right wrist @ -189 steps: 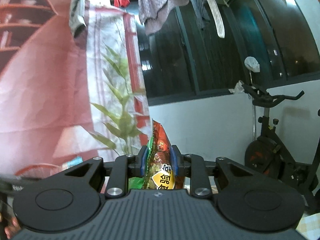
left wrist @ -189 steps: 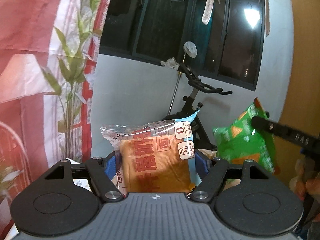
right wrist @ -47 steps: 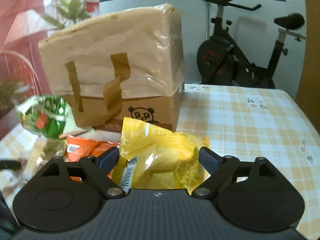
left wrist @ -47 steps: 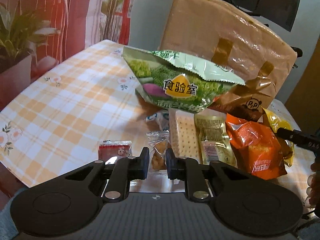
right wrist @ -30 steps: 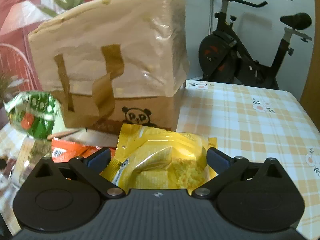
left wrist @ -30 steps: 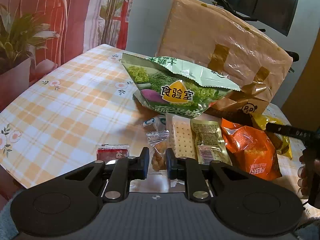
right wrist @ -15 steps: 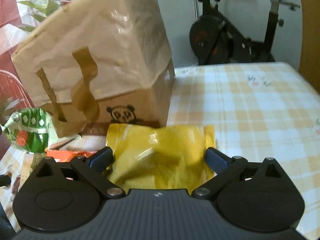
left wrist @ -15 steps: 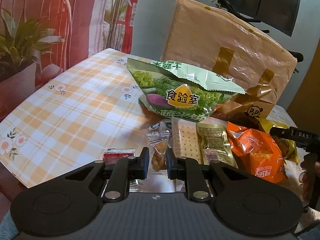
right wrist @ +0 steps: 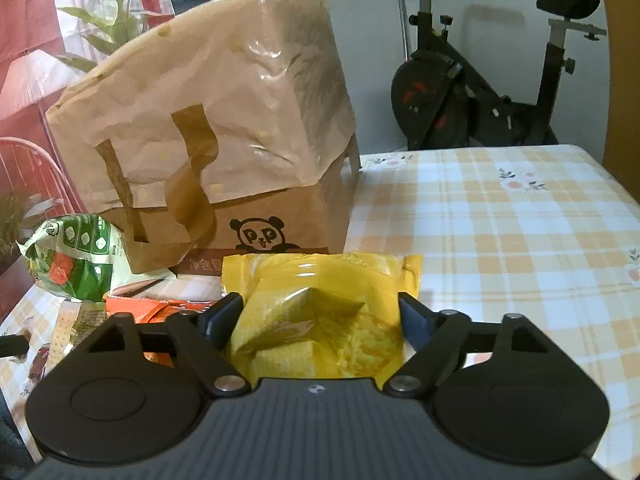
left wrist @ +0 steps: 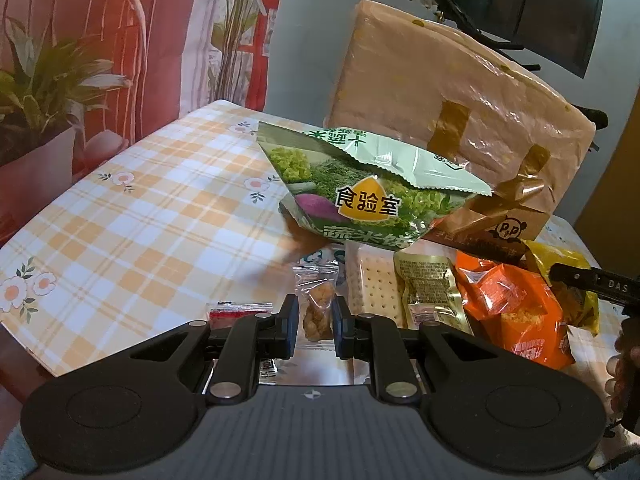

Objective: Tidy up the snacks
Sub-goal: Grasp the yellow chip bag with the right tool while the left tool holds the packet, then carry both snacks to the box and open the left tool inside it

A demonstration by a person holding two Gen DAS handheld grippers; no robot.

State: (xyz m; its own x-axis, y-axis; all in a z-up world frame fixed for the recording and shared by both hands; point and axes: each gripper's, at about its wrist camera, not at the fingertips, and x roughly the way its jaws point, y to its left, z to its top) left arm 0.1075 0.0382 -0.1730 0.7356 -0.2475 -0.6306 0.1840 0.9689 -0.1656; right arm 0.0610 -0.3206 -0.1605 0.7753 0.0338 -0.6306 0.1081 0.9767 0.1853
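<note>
Snacks lie in a row on the checked table in front of a brown paper bag [left wrist: 448, 120]. My left gripper [left wrist: 314, 328] is shut on a small clear packet of fried snack [left wrist: 316, 304]. Beside it lie a small red packet [left wrist: 236, 312], a cracker pack [left wrist: 374, 288], a gold sachet [left wrist: 430, 292], an orange pack [left wrist: 516, 312] and a green chip bag [left wrist: 360, 196]. My right gripper [right wrist: 320, 320] is closing around a yellow cake pack [right wrist: 320, 312]; its fingers [right wrist: 220, 318] sit at the pack's sides. That pack also shows in the left wrist view [left wrist: 568, 280].
The paper bag [right wrist: 216, 132] stands at the table's middle, with the green chip bag [right wrist: 76, 260] leaning at its left. An exercise bike [right wrist: 480, 96] stands behind the table. A potted plant [left wrist: 44, 92] and a chair stand at the left. The table's front edge lies close under my left gripper.
My right gripper has narrowed onto the yellow cake pack, and the view has tipped slightly. My left gripper stays shut on the small clear packet and has barely moved.
</note>
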